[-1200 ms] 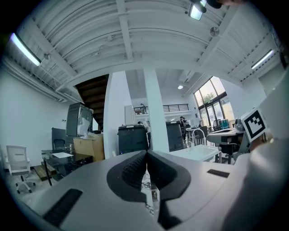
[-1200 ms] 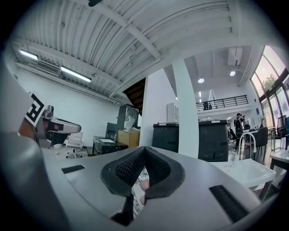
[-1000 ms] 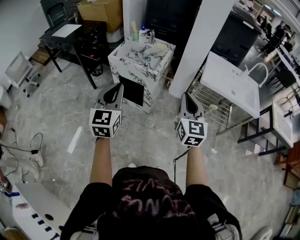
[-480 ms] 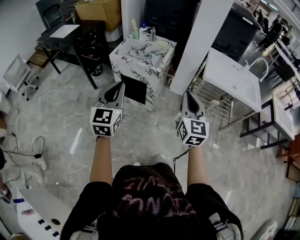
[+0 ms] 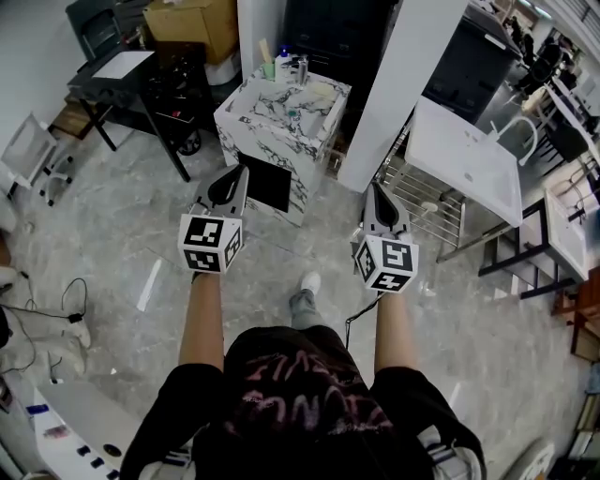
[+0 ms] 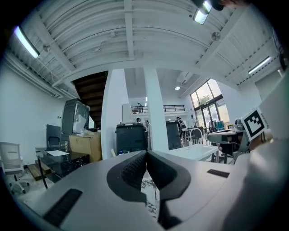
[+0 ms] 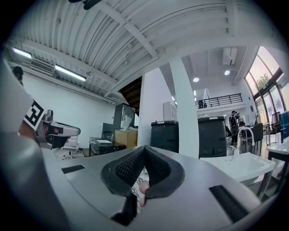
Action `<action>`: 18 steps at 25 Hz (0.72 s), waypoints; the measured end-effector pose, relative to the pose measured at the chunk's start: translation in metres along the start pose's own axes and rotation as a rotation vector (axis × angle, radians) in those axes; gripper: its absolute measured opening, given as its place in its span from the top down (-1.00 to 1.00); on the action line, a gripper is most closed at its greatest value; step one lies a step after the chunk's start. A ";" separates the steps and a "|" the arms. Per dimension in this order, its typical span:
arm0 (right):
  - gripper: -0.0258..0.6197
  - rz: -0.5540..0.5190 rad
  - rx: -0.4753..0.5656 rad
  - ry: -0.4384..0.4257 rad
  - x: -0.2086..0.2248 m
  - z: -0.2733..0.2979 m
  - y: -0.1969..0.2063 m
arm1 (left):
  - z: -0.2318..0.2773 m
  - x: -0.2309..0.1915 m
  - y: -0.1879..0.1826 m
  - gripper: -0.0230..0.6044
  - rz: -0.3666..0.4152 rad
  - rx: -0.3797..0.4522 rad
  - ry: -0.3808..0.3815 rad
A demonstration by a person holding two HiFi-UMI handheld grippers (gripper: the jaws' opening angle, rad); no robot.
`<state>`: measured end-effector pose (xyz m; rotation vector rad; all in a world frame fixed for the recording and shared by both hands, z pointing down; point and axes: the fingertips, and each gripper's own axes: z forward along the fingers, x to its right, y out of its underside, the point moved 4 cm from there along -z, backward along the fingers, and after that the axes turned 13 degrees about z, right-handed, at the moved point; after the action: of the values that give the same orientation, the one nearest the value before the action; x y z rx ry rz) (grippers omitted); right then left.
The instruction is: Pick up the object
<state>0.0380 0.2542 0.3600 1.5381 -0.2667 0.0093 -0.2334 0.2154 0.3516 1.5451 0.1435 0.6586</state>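
Observation:
Ahead stands a marble-patterned table (image 5: 267, 127) with several small things on top: bottles (image 5: 292, 67) at the back, a pale flat item (image 5: 319, 92) and a small teal piece (image 5: 292, 114). My left gripper (image 5: 238, 172) is held out in front of the person, short of the table's near corner, shut and empty; in the left gripper view its pads (image 6: 135, 169) meet. My right gripper (image 5: 373, 189) hangs level with it to the right, also shut with nothing held (image 7: 144, 148). Both are well above the floor and touch nothing.
A white column (image 5: 394, 84) rises just right of the marble table. A white table (image 5: 464, 159) and a wire rack (image 5: 422, 211) stand at the right. A black desk (image 5: 122, 75) and a cardboard box (image 5: 192, 23) are at the back left. The person's foot (image 5: 307, 281) is on the grey floor.
The person has stepped forward: the floor clutter at the left has slid down the view and a foot now shows ahead of the body. Both grippers keep their pose and stay shut.

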 end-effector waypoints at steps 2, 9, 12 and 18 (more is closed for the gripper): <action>0.88 0.006 -0.001 -0.003 0.004 0.011 0.001 | 0.011 -0.003 0.002 0.87 0.002 -0.005 0.003; 0.88 0.012 -0.027 0.000 0.027 0.068 0.008 | 0.068 -0.016 0.015 0.87 0.002 -0.035 0.016; 0.88 0.015 -0.028 -0.003 0.038 0.097 0.011 | 0.098 -0.023 0.024 0.87 0.001 -0.047 0.021; 0.88 0.016 -0.053 -0.002 0.066 0.163 0.015 | 0.166 -0.035 0.037 0.87 -0.004 -0.074 0.035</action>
<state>0.0730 0.0839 0.3882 1.4831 -0.2785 0.0128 -0.1927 0.0495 0.3845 1.4626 0.1464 0.6808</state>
